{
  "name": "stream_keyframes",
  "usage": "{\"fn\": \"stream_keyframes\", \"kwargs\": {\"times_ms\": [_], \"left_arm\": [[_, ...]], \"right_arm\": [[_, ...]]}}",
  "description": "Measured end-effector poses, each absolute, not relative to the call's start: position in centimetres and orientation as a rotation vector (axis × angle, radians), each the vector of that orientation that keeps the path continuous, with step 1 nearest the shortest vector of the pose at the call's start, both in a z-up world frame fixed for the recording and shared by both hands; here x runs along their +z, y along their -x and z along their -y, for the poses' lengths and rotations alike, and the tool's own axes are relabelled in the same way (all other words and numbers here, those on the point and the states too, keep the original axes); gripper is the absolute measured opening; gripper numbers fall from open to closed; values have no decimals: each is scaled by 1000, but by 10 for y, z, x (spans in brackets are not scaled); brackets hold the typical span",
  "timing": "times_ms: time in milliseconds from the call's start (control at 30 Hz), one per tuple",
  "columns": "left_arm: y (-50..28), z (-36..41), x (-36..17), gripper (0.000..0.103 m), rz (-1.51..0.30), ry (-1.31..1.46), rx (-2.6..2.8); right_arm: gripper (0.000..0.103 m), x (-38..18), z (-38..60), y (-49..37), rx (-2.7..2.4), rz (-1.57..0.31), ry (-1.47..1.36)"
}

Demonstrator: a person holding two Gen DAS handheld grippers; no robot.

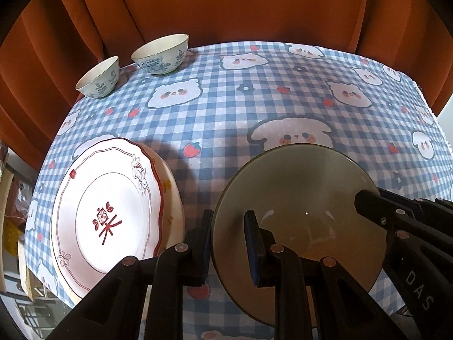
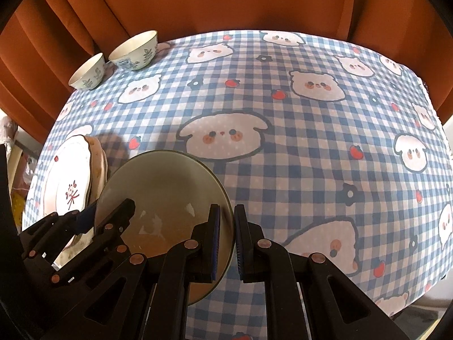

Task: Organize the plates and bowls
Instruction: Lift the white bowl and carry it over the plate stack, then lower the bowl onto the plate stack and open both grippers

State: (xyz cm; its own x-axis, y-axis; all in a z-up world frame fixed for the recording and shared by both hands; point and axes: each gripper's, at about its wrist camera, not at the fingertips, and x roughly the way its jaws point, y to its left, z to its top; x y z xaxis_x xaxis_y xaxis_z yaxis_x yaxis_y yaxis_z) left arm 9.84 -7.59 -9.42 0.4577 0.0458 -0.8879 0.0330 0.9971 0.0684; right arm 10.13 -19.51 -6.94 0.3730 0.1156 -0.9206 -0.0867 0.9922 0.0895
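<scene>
Left gripper (image 1: 229, 243) and right gripper (image 2: 227, 243) each straddling rim of olive bowl (image 1: 297, 198), fingers parted, not pinching. Bowl on checked tablecloth (image 1: 254, 107), near edge. Stacked plates (image 1: 110, 215) just left of bowl. Two small bowls (image 1: 127, 62) at far left corner, side by side.

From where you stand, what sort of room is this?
Probably a home dining spot: a cartoon checked tablecloth covers the table, patterned bowls and plates rest on it, and orange curtains hang behind.
</scene>
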Motion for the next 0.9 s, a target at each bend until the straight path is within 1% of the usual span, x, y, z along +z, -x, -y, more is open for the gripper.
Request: {"fn": "stream_keyframes", "kwargs": {"times_ms": [133, 233, 267, 300, 433, 700, 900], "left_arm": [[-100, 76, -95, 32, -1096, -70, 4], [-99, 79, -94, 46, -1093, -76, -12], [-97, 82, -93, 56, -1087, -86, -17], [-96, 83, -92, 64, -1083, -93, -20], [-94, 85, -90, 66, -1082, -97, -37], [-92, 77, -79, 75, -1073, -84, -55], [-98, 66, -64, 77, -1058, -76, -82]], "right_arm": [[13, -70, 195, -103, 130, -1181, -24], [13, -71, 195, -104, 131, -1186, -22], [13, -71, 195, -104, 134, -1189, -23], [13, -72, 195, -105, 137, -1194, -21], [13, -73, 193, -106, 142, -1200, 2], [13, -66, 192, -104, 126, -1186, 15], [14, -49, 187, -103, 94, -1150, 32]]}}
